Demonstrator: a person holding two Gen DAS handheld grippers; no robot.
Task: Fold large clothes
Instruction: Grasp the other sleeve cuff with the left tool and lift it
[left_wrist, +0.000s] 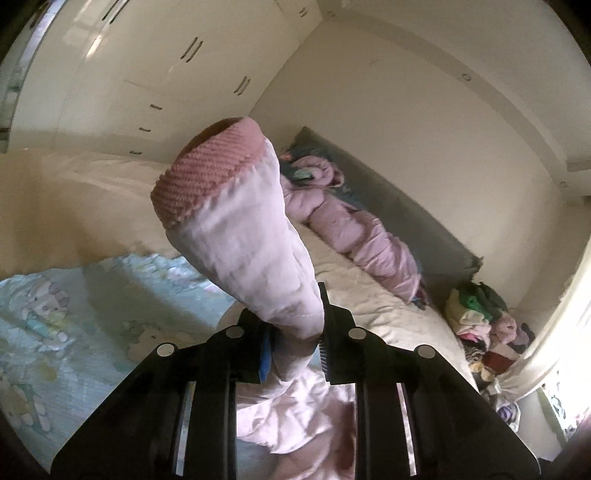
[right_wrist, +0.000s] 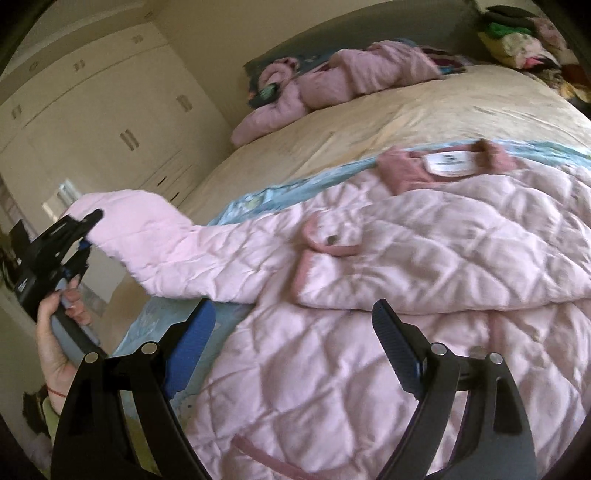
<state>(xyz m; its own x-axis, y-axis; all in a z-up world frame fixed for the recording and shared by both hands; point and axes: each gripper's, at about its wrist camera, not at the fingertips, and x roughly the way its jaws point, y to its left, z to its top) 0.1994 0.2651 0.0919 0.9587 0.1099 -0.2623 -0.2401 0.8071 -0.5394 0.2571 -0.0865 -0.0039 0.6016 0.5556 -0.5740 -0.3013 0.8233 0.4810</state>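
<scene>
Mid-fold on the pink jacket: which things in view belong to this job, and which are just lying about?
In the job:
pink quilted jacket
its sleeve, clamped in left tool
right tool, open above jacket

Lying about:
other pink garment
clothes pile
blue blanket
wardrobe

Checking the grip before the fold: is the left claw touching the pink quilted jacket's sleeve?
Touching. The left wrist view shows the left claw shut on the pink quilted jacket's sleeve, fabric pinched between both fingers.
</scene>
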